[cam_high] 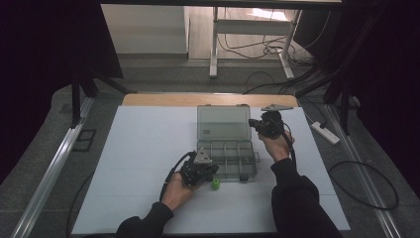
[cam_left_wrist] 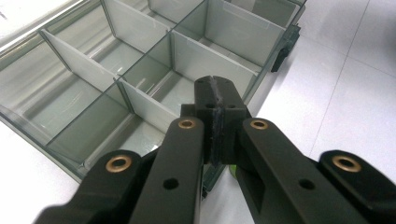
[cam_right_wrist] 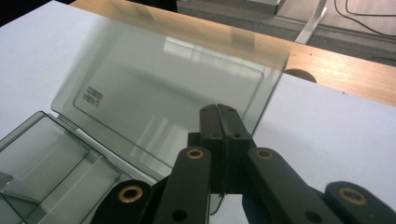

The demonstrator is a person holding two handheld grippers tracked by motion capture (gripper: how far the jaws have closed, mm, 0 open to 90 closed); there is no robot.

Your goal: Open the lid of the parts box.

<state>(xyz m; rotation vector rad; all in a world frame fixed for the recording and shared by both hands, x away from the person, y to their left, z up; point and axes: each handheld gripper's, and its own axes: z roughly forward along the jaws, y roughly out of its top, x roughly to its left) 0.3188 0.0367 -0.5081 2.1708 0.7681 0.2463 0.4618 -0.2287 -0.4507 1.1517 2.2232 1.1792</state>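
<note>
White table (cam_high: 148,148): box (cam_high: 226,159) lid (cam_high: 222,123) is raised. Left gripper (cam_high: 204,172) and right gripper (cam_high: 258,125) are closed, empty. Green part (cam_high: 216,184) must be gripped next.

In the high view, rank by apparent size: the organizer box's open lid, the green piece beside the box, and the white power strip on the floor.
1. open lid
2. power strip
3. green piece, partly hidden by the left gripper
</note>
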